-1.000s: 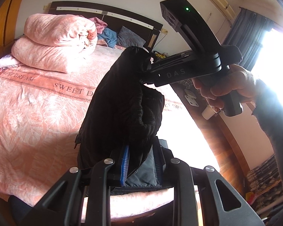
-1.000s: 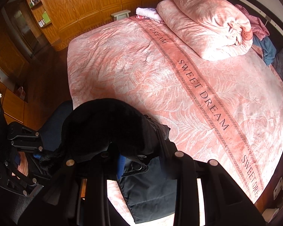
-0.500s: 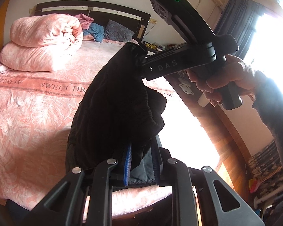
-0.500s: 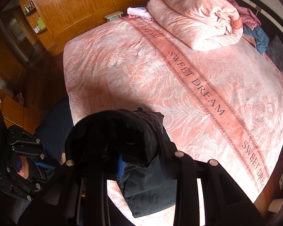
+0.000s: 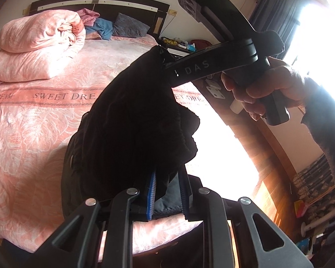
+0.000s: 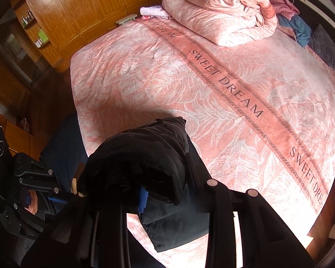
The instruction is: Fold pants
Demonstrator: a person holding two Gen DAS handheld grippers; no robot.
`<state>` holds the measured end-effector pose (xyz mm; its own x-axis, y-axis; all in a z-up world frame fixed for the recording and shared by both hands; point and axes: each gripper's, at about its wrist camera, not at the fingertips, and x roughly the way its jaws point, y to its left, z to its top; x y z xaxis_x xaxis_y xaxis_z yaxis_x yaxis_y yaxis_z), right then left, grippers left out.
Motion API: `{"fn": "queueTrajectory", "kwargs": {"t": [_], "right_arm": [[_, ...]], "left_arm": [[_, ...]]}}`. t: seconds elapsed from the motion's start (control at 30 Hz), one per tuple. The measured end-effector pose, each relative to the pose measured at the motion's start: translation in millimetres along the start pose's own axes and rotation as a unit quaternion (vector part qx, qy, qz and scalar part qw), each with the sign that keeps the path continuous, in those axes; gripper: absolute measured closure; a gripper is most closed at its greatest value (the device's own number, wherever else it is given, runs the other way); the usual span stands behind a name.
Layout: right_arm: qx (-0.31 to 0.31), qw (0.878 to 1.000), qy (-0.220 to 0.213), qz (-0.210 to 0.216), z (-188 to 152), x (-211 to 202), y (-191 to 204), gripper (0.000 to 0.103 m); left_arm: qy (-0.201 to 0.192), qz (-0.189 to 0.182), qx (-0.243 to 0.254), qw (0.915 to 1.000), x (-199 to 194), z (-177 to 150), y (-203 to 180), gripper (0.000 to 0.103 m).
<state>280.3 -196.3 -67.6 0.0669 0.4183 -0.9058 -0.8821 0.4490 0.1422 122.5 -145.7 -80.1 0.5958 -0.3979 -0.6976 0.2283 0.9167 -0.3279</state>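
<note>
The black pants [image 5: 134, 129] hang bunched in the air over the near edge of the pink bed [image 5: 33, 147]. My left gripper [image 5: 167, 192] is shut on their lower folds, with cloth squeezed between its blue pads [image 5: 151, 189]. My right gripper [image 5: 165, 63], held by a hand [image 5: 263, 93], is shut on the top corner of the pants. In the right wrist view the pants [image 6: 140, 156] drape over the right gripper [image 6: 165, 187] and hide most of its fingers. A dark grey part of the pants [image 6: 174, 225] hangs down onto the bed's edge [image 6: 82, 120]. The left gripper [image 6: 33, 187] shows at the lower left.
A folded pink duvet [image 6: 223, 15] lies near the dark headboard [image 5: 96, 2], with clothes and a grey pillow [image 5: 129, 25] beside it. Wooden wardrobes [image 6: 82, 6] stand past the bed's far side. A nightstand [image 5: 181, 44] and a bright curtained window [image 5: 312, 33] are on the right.
Both grippers have carried the pants forward over the bed and a little lower. Their hold on the cloth looks the same.
</note>
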Motion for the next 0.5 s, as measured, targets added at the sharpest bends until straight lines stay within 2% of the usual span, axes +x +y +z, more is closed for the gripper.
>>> {"fn": "queueTrajectory", "kwargs": {"t": [0.5], "right_arm": [[0.024, 1.000, 0.000, 0.006, -28.7, 7.7, -28.9, 0.074]], "left_arm": [[0.033, -0.009, 0.015, 0.9993, 35.0, 5.9, -8.6, 0.084]]}}
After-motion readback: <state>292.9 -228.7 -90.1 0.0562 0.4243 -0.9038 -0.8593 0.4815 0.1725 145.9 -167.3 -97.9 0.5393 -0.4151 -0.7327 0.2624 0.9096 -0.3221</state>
